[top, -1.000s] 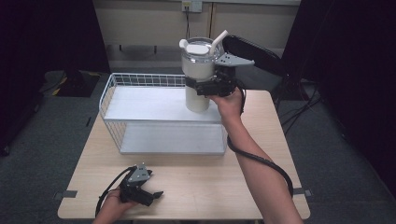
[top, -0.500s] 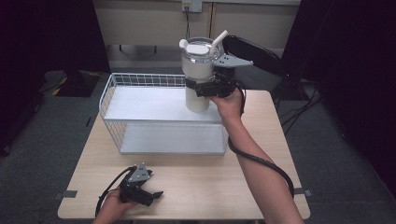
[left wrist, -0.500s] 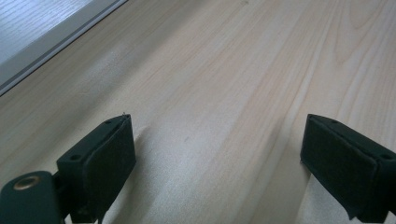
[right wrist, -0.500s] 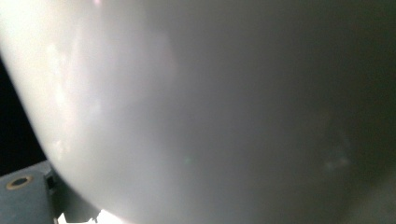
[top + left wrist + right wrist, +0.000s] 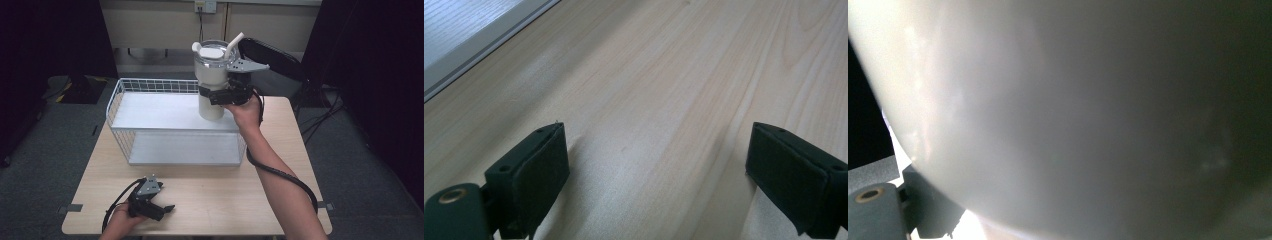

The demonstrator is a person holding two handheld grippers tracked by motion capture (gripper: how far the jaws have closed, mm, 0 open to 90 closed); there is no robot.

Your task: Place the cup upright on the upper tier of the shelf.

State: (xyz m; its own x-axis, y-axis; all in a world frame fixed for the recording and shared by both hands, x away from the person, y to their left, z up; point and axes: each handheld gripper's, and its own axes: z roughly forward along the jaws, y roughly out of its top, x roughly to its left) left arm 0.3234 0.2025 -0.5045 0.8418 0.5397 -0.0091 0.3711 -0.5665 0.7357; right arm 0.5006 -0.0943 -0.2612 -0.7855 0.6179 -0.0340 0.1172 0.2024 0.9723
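Note:
A tall white tumbler [image 5: 210, 75] with a clear lid and a white straw stands upright over the top shelf of a white wire rack [image 5: 150, 112], at its right end. My right gripper [image 5: 215, 95] is shut around the tumbler's lower body, and the cup's pale wall [image 5: 1073, 110] sits right up against the camera in the right gripper view. Whether the tumbler's base touches the shelf I cannot tell. My left gripper [image 5: 162, 210] rests low at the table's front left, open, with bare wood [image 5: 659, 125] between its pads [image 5: 541, 167].
The light wooden table [image 5: 220, 200] carries the two-level wire rack across its far half. A black chair [image 5: 272, 55] stands behind the table at the right. Cables trail from both grippers. Dark carpet surrounds the table.
The tumbler and my right gripper have barely shifted. The left gripper has stayed still.

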